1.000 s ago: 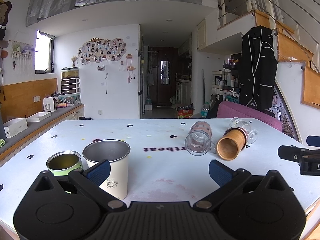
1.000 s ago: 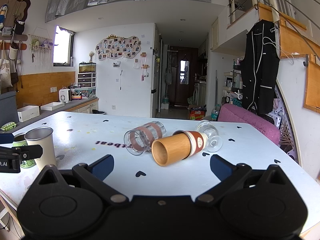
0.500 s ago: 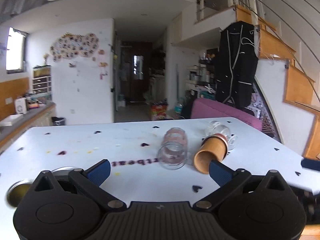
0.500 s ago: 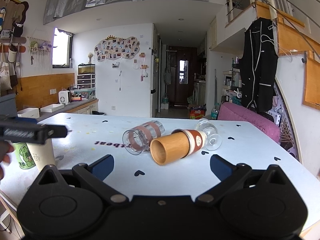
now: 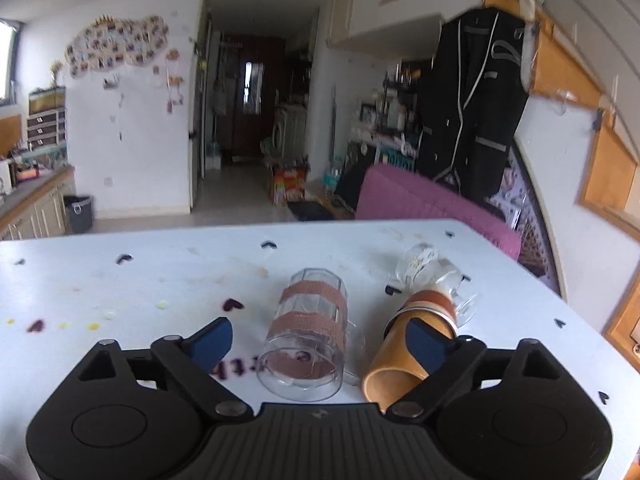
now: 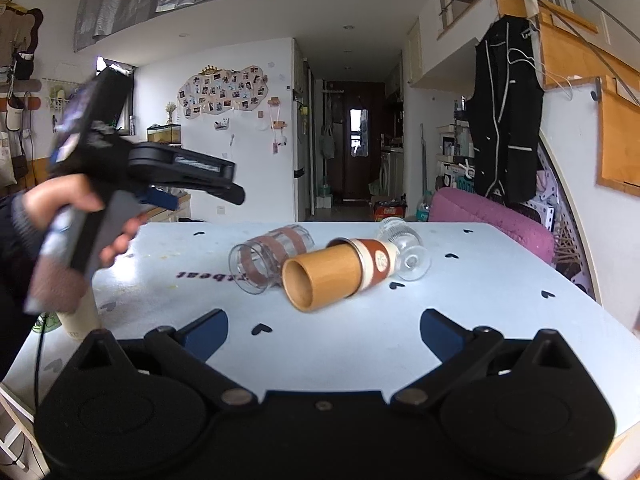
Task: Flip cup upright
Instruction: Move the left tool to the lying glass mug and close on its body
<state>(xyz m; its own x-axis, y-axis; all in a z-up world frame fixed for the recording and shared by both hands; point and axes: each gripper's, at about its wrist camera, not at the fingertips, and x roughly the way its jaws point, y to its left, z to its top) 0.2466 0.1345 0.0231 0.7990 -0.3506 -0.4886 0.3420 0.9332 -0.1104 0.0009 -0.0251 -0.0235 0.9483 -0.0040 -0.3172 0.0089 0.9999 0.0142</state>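
From the left wrist, the left gripper [image 5: 316, 342] has swung away from the upright cups at the table's [image 5: 160, 280] left edge and now hangs released over the glass cup [image 5: 306, 344], which lies empty on its side mid-table beside the bamboo cup [image 5: 404, 360]; a grasp looks imminent. From the right wrist, the right gripper [image 6: 322, 330] stays spread near the front edge, holding nothing; the wine glass [image 6: 402, 248], also empty, lies behind the bamboo cup.
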